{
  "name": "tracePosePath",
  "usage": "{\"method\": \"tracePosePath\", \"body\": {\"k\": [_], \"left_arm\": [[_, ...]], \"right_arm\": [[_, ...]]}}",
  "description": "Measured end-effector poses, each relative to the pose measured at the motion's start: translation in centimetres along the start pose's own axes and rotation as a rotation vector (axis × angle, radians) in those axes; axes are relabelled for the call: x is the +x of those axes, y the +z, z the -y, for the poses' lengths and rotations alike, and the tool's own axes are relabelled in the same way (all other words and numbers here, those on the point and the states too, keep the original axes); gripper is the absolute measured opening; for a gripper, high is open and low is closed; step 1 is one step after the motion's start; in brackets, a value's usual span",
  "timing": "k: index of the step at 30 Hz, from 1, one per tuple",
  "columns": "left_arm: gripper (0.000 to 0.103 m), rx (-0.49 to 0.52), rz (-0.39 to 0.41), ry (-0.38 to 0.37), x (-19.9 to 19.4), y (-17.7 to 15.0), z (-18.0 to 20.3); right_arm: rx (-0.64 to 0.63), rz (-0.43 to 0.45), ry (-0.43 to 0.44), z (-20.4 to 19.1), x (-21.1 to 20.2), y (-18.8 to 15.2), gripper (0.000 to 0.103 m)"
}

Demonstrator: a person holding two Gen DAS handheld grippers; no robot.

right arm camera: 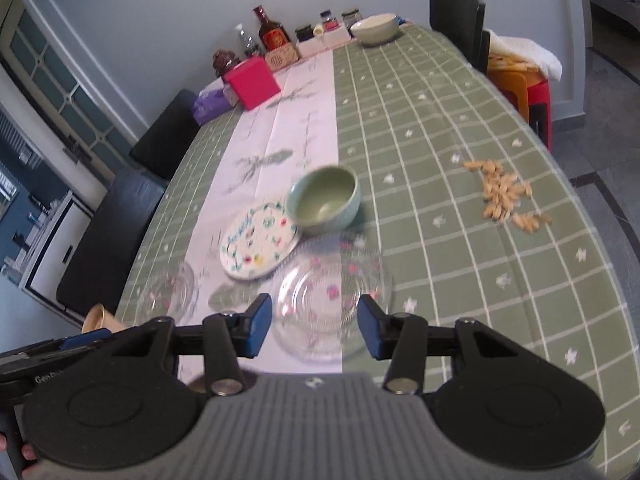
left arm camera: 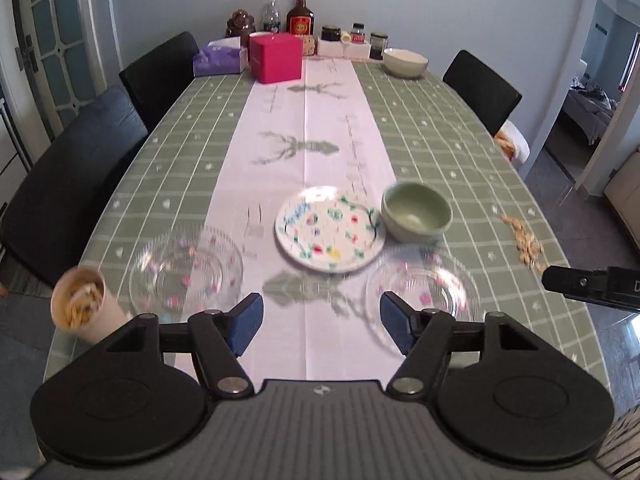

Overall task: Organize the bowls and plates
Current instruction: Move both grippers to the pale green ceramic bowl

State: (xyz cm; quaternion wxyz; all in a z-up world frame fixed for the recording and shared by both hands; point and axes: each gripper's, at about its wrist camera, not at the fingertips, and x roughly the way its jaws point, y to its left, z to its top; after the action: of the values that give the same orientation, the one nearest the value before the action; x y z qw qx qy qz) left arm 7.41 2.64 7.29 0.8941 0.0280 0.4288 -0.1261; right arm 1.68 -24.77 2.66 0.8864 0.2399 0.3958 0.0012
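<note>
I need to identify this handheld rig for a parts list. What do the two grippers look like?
Both look alike. The left gripper and right gripper each have black linkage arms with silver pivot bolts, blue pads on the jaws, two round black discs at the base, and a grey ribbed centre plate bearing a small white logo. No cables or sleeves show.

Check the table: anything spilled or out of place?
Yes. A loose pile of peanuts lies spilled straight on the tablecloth at the right edge, beyond the green bowl, while a paper cup holds more at the left.
</note>
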Motion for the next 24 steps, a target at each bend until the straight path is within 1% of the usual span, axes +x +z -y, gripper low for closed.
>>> {"method": "tracePosePath", "body": {"k": [2,7,10,17,21,24], "left_arm": [[0.079,-0.007,0.015,0.005,0.3,1.7,-0.2],[0.079,0.014,0.038,0.004,1.2,5.0,0.3],[0.079,0.021,0.046,0.001,2.3,6.3,0.9],[0.079,0.02,0.021,-0.039,6.4,8.1,2.1],[0.079,0.017,0.012,-0.053,9.2,8.6,2.4],[0.079,0.022,-0.002,-0.077,11.2,9.0,2.5]], "right_arm": [[0.005,0.019,-0.009,0.2,0.0,1.5,0.057],[0.009,0.058,-0.014,0.5,0.6,4.9,0.058],[0.014,0.059,-0.011,0.6,1.7,6.6,0.059],[0.036,0.041,-0.002,0.6,5.8,9.3,0.059],[0.025,0.03,-0.028,0.3,8.5,10.2,0.059],[0.009,0.017,-0.04,0.2,10.3,10.7,0.058]]}}
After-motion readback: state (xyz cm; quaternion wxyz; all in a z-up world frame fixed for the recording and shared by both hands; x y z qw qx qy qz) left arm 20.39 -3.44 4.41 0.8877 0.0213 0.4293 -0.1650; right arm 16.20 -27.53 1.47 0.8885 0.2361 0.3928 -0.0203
